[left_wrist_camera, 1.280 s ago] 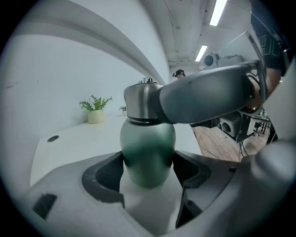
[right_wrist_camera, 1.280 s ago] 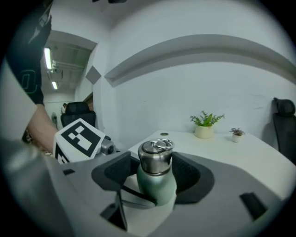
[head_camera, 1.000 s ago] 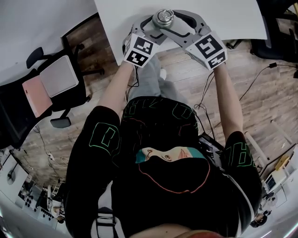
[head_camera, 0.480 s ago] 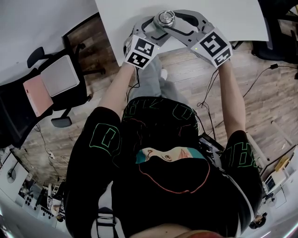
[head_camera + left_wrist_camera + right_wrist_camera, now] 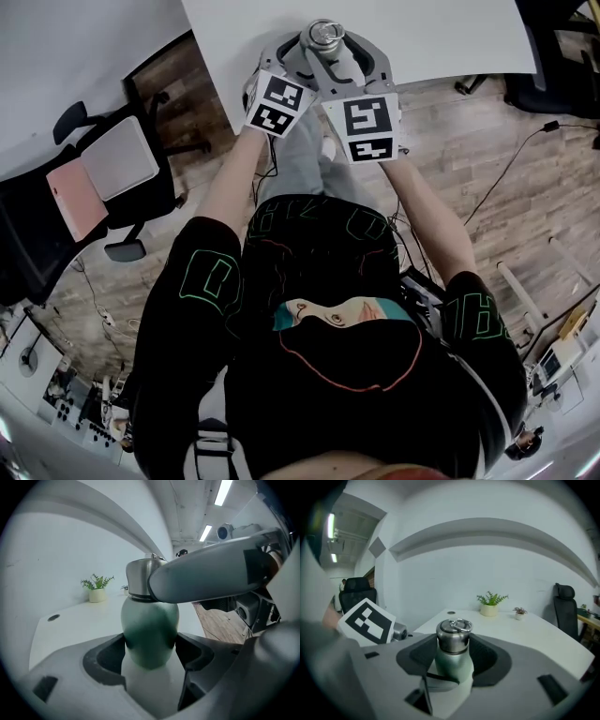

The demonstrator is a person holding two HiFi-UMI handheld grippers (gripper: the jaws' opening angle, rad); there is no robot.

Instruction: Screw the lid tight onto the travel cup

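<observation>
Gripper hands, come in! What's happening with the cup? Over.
Left gripper clamped on the rounded green travel cup. Right gripper closed on its shiny steel ring-topped lid. Cup upright on the white table, nothing in the way.

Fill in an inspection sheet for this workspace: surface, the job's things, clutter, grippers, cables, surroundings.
Surface: white table.
Job's things: green travel cup upright on the table, steel lid on top.
Clutter: potted plant and smaller plant at the far side.
Grippers: left gripper shut on the cup's body; right gripper shut on the lid.
Cables: black cable across the floor.
Surroundings: wooden floor; black office chair on the person's left.
</observation>
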